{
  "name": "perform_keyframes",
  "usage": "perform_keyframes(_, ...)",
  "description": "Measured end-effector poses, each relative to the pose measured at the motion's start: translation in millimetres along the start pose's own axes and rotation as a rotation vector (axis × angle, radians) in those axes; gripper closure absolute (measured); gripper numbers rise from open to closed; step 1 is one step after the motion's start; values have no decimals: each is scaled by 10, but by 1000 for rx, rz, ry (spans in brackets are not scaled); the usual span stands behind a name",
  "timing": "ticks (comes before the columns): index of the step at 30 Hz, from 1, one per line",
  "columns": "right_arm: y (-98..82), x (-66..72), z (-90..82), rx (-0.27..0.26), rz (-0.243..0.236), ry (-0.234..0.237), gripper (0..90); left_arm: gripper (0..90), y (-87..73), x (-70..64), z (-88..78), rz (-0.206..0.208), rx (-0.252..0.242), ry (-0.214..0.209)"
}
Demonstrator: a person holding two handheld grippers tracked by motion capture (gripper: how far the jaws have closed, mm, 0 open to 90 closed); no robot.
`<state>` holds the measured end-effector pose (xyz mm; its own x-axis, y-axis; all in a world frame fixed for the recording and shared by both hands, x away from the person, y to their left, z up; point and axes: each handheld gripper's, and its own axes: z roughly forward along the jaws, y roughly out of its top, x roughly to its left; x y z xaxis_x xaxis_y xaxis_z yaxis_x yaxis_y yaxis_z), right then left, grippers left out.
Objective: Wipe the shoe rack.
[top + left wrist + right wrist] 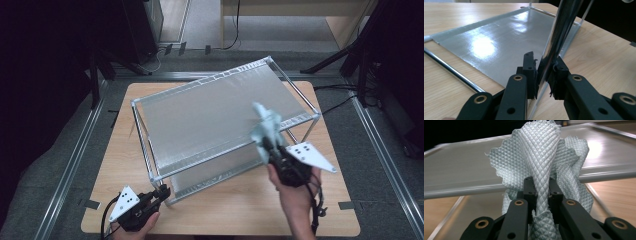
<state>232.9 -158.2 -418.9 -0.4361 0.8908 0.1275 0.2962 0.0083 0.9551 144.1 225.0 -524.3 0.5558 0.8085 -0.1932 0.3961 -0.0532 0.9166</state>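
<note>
Here the right gripper (266, 141) is pinching a pale cloth (266, 125) between its closed fingers (530, 188), and the cloth is resting at the front right part of the top shelf (215, 112) of a metal rack (150, 150) that is standing on the desk (250, 210). The left gripper (162, 191) is clamping the rack's front left leg (556, 42) near its foot, with its fingers (529, 67) closed on the shiny tube. I think the main risk is coming from the rack, which is looking light: if the cloth is pushing hard across the shelf, the rack may be sliding or turning on the desk, and the leg may be slipping out of the left fingers because the tube is smooth and round. The cloth is bunched upward, so perhaps little of it is touching the surface, and the hard fingers may be scraping the shelf instead. A loose corner may also be catching on the rail (300, 119) at the right side.
</note>
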Motion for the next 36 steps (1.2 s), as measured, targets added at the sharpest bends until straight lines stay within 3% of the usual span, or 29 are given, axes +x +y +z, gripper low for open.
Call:
perform_keyframes(4,-76,542,46,22,-43,142,809,781,-2,-45,21,9,2,-16)
perform_keyframes(6,-137,885,46,40,-91,240,807,781,-4,-59,26,15,5,-25)
perform_keyframes(9,-211,1251,37,55,-155,364,805,782,-6,-88,36,29,10,-35)
perform_keyframes(12,-234,1352,49,49,-189,378,807,783,-6,-84,34,33,12,-40)
perform_keyframes(15,-210,1165,73,49,-151,362,807,784,-7,-79,35,36,11,-43)
perform_keyframes(17,-192,962,61,35,-145,305,808,784,-7,-75,36,38,12,-46)
perform_keyframes(18,-173,706,41,17,-119,221,809,784,-8,-75,36,40,11,-47)
perform_keyframes(19,-173,706,41,17,-119,221,809,784,-7,-76,38,41,11,-47)
perform_keyframes(22,-131,258,46,2,-82,95,808,784,-7,-75,43,43,11,-45)
perform_keyframes(25,-117,-225,54,-1,-12,-39,807,785,-8,-76,41,47,13,-46)
perform_keyframes(26,-140,-415,58,7,17,-112,809,785,-8,-74,41,47,12,-46)
perform_keyframes(29,-252,-777,91,42,84,-192,810,785,-9,-70,43,43,11,-50)
perform_keyframes(32,-421,-988,234,132,105,-209,812,784,-10,-72,49,39,10,-57)
perform_keyframes(34,-565,-1016,382,198,105,-195,811,784,-10,-87,53,41,13,-66)
perform_keyframes(35,-683,-982,508,246,83,-175,808,784,-10,-97,56,45,14,-71)
perform_keyframes(36,-683,-982,508,246,83,-175,808,784,-10,-105,56,49,15,-70)
